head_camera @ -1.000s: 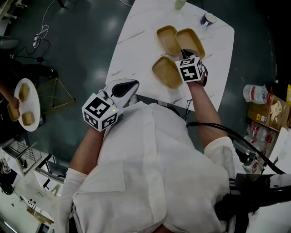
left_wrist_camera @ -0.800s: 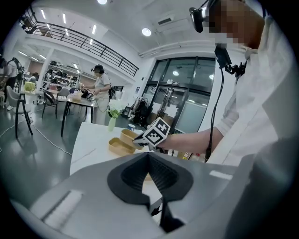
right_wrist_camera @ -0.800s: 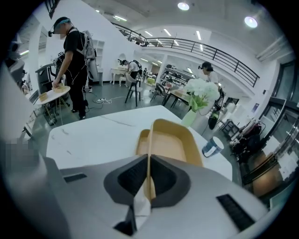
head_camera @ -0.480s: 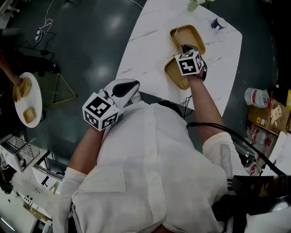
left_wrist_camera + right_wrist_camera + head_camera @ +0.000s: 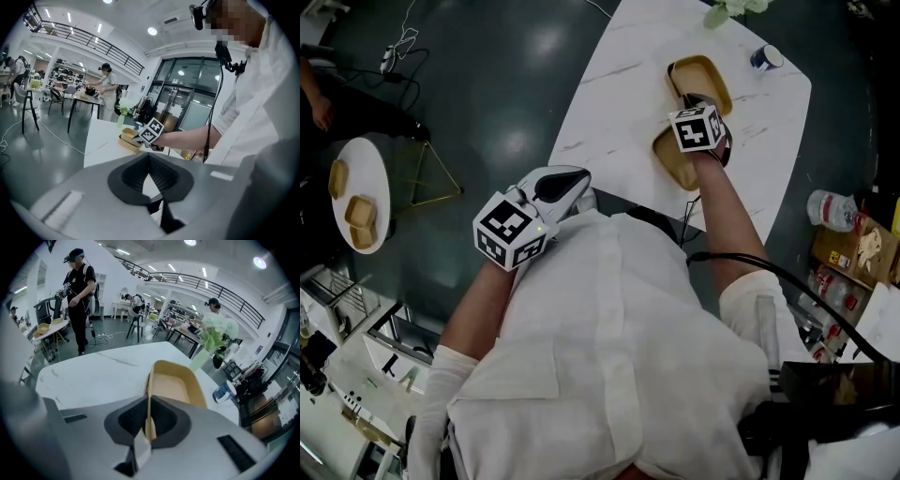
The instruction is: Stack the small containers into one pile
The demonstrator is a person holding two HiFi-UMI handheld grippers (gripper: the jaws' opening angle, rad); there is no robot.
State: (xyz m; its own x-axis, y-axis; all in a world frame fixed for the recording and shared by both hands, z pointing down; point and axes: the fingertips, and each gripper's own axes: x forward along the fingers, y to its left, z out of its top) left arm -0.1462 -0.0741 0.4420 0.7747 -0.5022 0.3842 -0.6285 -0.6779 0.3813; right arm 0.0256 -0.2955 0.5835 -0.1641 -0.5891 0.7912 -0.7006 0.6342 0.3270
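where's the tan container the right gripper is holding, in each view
Head view: container, upper middle, just ahead of the right gripper.
Left gripper view: container, centre-left, far off on the table.
Right gripper view: container, centre, rim between the shut jaws.
Shared landmark: green vase.

Shallow tan containers, rectangular with rounded corners, open side up on the white tabletop (image 5: 609, 103). Far container (image 5: 703, 77) with one side wall pinched between the jaws of the right hand-held gripper (image 5: 692, 101), a second rim showing just beneath its left edge. Near container (image 5: 671, 159) just beside it, partly hidden under that hand-held gripper.
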